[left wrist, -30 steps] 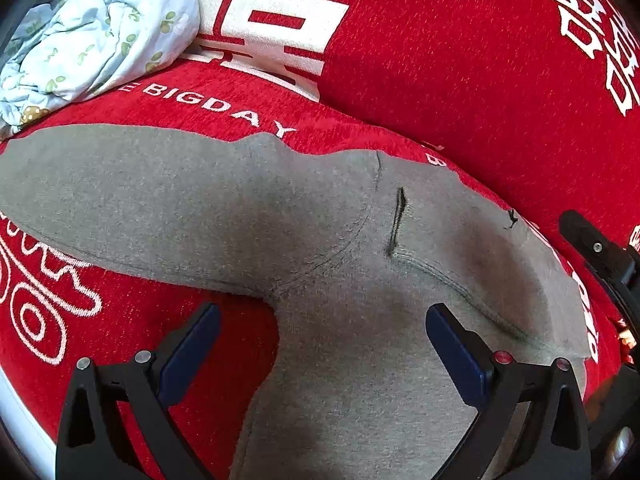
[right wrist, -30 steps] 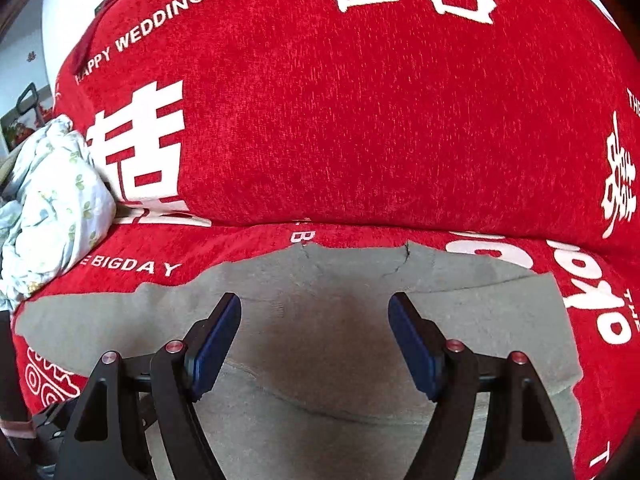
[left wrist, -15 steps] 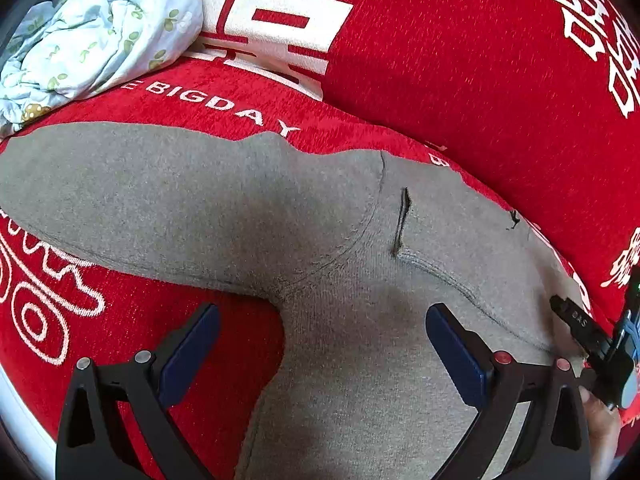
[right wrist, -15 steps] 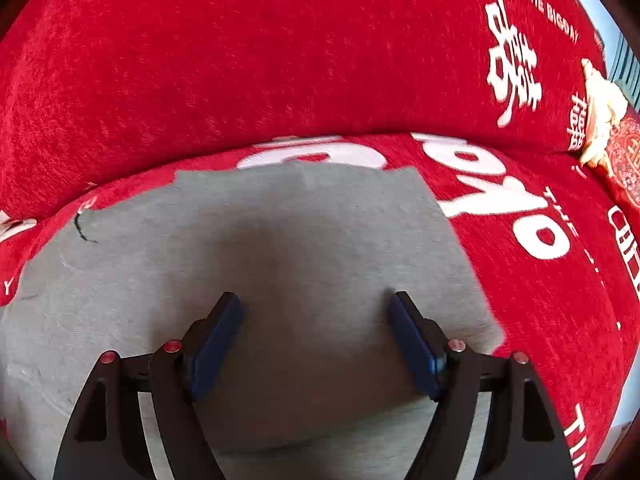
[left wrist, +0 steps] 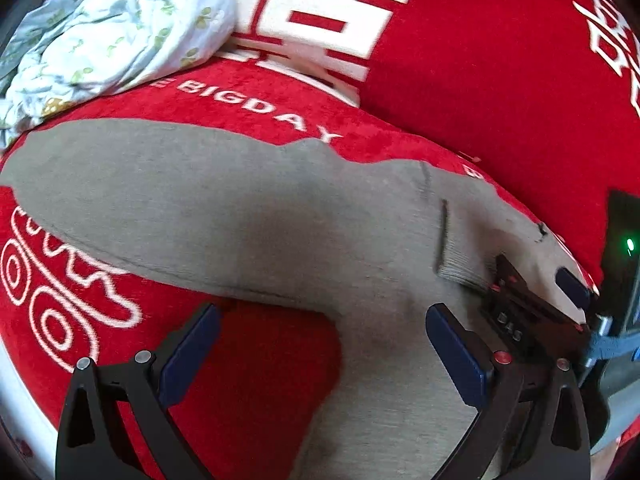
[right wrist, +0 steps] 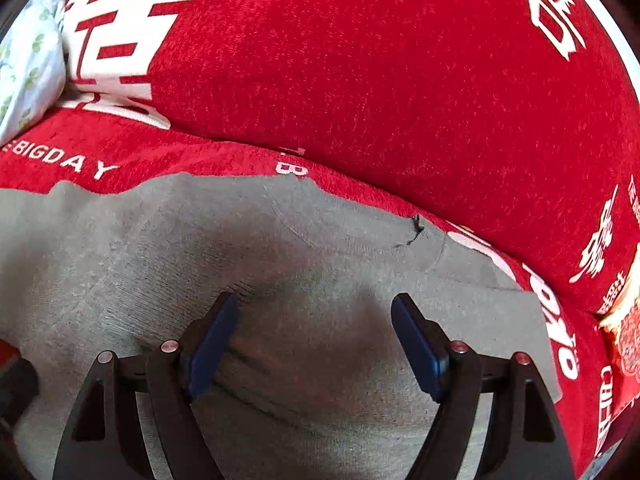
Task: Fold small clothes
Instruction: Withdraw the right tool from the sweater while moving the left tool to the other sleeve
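At six o'clock in the left wrist view, the left gripper (left wrist: pixel 320 354) sits low over the seat, its two black fingers with blue pads (left wrist: pixel 190 350) spread wide apart and holding nothing. The left pad is over bare red cover; the right pad is over grey cloth. Between and beyond them lies the small grey knit sweater (left wrist: pixel 224 216), spread flat on the red chenille sofa cover with white lettering (left wrist: pixel 480 80). One sleeve runs out toward nine o'clock; the body runs down toward six. The neckline, with a short dark slit, sits at about three o'clock.

At four o'clock in the same view the right gripper (left wrist: pixel 536 292) comes in from the side, low over the sweater's shoulder, one blue pad showing near the cloth's edge. Whether it touches is unclear.

In the right wrist view the right gripper (right wrist: pixel 316 342) points forward, fingers parted wide, empty, the blue pads (right wrist: pixel 212 340) hovering close over the grey sweater (right wrist: pixel 200 248). A loose dark thread marks the collar edge at two o'clock.

Farther back, at twelve o'clock, the red backrest rises behind the seat. At ten o'clock in the left view lies a crumpled pale floral fabric bundle (left wrist: pixel 116 36), well apart from the sweater.
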`<state>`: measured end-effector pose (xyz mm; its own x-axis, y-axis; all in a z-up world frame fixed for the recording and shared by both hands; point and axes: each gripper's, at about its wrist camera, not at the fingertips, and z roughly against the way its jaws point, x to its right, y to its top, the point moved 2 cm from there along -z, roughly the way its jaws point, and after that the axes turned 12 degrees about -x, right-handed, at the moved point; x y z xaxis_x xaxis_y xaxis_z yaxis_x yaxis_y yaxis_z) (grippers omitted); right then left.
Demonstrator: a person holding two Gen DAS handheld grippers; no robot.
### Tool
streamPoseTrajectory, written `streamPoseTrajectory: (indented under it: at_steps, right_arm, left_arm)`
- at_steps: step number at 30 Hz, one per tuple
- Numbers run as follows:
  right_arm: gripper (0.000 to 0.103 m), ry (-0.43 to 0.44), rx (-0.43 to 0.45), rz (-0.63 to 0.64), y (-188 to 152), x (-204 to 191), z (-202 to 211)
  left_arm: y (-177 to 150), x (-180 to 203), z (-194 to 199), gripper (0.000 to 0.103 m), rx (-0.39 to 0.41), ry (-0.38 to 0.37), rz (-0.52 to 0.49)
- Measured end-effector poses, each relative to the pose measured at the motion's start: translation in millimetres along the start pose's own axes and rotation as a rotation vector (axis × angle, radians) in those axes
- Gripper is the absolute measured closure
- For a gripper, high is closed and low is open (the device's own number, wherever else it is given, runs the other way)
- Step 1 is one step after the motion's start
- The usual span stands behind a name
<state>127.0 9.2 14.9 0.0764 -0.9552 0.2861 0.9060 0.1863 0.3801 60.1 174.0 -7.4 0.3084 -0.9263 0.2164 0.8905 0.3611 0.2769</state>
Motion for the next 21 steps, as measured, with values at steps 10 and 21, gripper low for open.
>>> streamPoseTrajectory:
  at_steps: [10,21]
  right_arm:
    - [0.019,-0.003,0.0,-0.015,2.3,5.1,-1.4]
    - [0.019,-0.004,0.003,-0.018,2.2,3.8,-3.2]
  left_arm:
    - [9.7,-94.0,21.7,0.0,0.05,0.126,0.207]
    - [16.3,-214.2,32.7,0.0,0.039,0.154,0.455]
